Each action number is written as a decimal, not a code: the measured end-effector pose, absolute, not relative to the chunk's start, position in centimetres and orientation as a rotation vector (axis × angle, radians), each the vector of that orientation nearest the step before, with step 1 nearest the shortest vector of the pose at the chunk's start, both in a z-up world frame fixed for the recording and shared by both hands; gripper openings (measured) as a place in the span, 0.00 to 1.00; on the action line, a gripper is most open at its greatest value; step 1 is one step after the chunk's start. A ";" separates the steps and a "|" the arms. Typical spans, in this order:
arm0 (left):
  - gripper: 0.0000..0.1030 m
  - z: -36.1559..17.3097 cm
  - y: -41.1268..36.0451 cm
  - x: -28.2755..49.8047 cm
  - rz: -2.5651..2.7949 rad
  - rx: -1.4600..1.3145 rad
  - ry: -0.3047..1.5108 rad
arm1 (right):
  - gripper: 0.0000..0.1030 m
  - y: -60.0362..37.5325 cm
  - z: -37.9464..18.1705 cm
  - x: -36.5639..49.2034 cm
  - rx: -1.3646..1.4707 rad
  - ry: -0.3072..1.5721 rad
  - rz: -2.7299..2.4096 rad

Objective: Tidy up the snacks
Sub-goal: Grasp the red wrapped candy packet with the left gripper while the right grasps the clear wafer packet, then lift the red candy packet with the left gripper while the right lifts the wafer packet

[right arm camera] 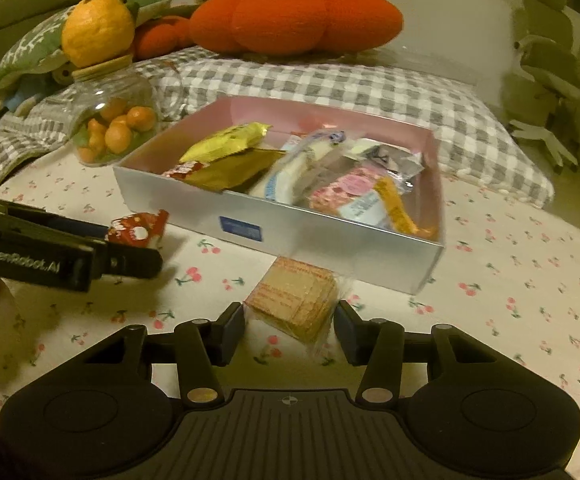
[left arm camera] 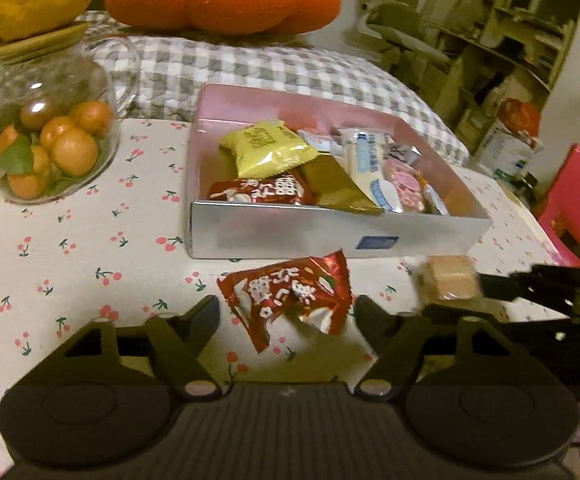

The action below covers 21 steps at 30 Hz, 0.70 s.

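Note:
A silver box with a pink lining stands on the cherry-print cloth and holds several wrapped snacks. Just in front of it a red snack packet sits tilted between the fingers of my left gripper, whose pads touch both of its edges. My right gripper is closed on a clear-wrapped tan wafer block near the box's front wall. In the left wrist view that block shows blurred at the right gripper's tip.
A glass jar of small oranges with a wooden lid and a yellow citrus on top stands left of the box. Behind lie a checked cushion and an orange plush. A pink chair is at the right edge.

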<state>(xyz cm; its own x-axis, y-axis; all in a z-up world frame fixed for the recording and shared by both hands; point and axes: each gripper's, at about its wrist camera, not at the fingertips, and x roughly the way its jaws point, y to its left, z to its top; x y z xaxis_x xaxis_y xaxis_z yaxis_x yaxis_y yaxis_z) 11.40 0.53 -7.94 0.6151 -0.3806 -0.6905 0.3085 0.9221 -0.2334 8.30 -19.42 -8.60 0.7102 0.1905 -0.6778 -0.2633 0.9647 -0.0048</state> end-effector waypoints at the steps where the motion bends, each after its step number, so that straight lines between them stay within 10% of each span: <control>1: 0.54 -7.9 0.6 11.4 -0.390 -0.092 0.814 | 0.46 -19.7 -8.5 8.3 -0.093 0.741 0.246; 21: 0.26 -5.1 2.5 9.8 -0.407 -0.107 0.823 | 0.46 -20.4 -6.5 6.8 -0.019 0.724 0.262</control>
<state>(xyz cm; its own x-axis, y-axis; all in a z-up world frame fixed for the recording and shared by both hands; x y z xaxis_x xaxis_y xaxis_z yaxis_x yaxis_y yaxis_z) 9.76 2.51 -5.12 0.6078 -0.3923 -0.6904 0.3103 0.9177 -0.2482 6.76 -20.40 -6.53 0.7178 0.2302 -0.6571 -0.2435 0.9672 0.0729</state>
